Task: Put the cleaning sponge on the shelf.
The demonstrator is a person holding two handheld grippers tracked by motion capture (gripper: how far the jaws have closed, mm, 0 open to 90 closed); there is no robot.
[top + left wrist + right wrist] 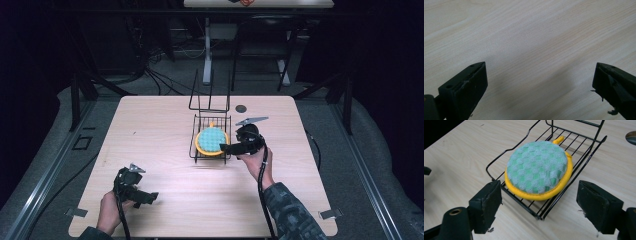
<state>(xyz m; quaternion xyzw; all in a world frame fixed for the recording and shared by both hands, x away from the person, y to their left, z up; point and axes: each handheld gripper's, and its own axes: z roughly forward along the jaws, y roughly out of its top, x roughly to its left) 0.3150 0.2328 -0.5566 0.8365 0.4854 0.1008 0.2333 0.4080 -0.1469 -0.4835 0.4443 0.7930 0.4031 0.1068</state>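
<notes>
Two grippers were in your hands at this moment. Your right gripper [226, 148] stood at the 3 o'clock side of the black wire rack [194, 131], near the middle of the bench [160, 120]. Its fingers [486, 205] were spread wide, with nothing between them. The round pad [537, 170], green checked cloth with a yellow rim, lay flat inside the rack, on the wires of the bottom. From the right gripper view the pad was just ahead of the fingers, at about 12 o'clock, and not touching them. Its small yellow loop [558, 139] pointed to the far end of the rack.

Your left gripper [150, 197] rested low near the 7 o'clock corner of the bench, well apart from the rack. Its fingers [465, 88] were also spread, over bare wood.

I judge that the placing step was finished: the pad sat in the rack and was released. The next move, I think, called for drawing the right gripper back clear of the rack's rim without catching the wires.
</notes>
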